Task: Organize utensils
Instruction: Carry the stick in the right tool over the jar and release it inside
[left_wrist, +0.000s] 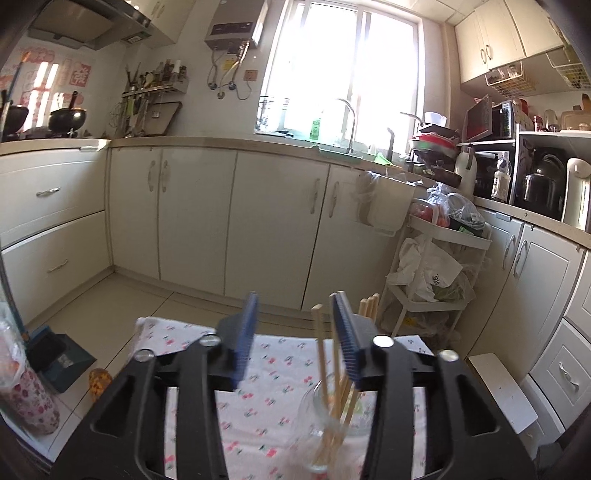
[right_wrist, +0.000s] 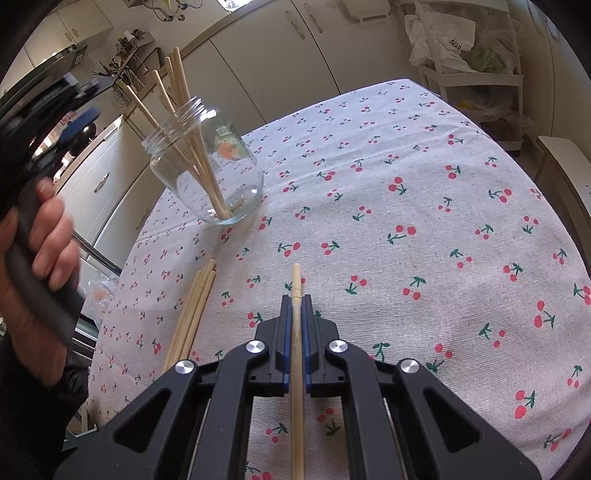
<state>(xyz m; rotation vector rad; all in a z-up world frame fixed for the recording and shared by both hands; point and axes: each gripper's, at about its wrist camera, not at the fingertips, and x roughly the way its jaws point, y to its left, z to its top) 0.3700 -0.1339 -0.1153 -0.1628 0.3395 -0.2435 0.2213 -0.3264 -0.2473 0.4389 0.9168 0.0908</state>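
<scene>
A clear glass jar (right_wrist: 207, 173) stands on the cherry-print tablecloth (right_wrist: 406, 184) with several wooden chopsticks (right_wrist: 177, 92) leaning in it. In the left wrist view the jar (left_wrist: 332, 424) sits just below my left gripper (left_wrist: 295, 297). That gripper is open, its blue pads well apart. The chopsticks' (left_wrist: 318, 332) upper ends rise between the pads, near the right one, and nothing is pinched. My right gripper (right_wrist: 295, 299) hangs over the table's near side, shut on a single chopstick (right_wrist: 295, 277). Three loose chopsticks (right_wrist: 192, 314) lie on the cloth to its left.
A person's hand (right_wrist: 48, 229) holds the left gripper's handle (right_wrist: 79, 120) beside the jar. A white trolley (left_wrist: 436, 273) with bags stands past the table's far right corner, a white stool (left_wrist: 502, 387) to the right. A floral bottle (left_wrist: 26, 398) and a dustpan (left_wrist: 55, 358) are at the left.
</scene>
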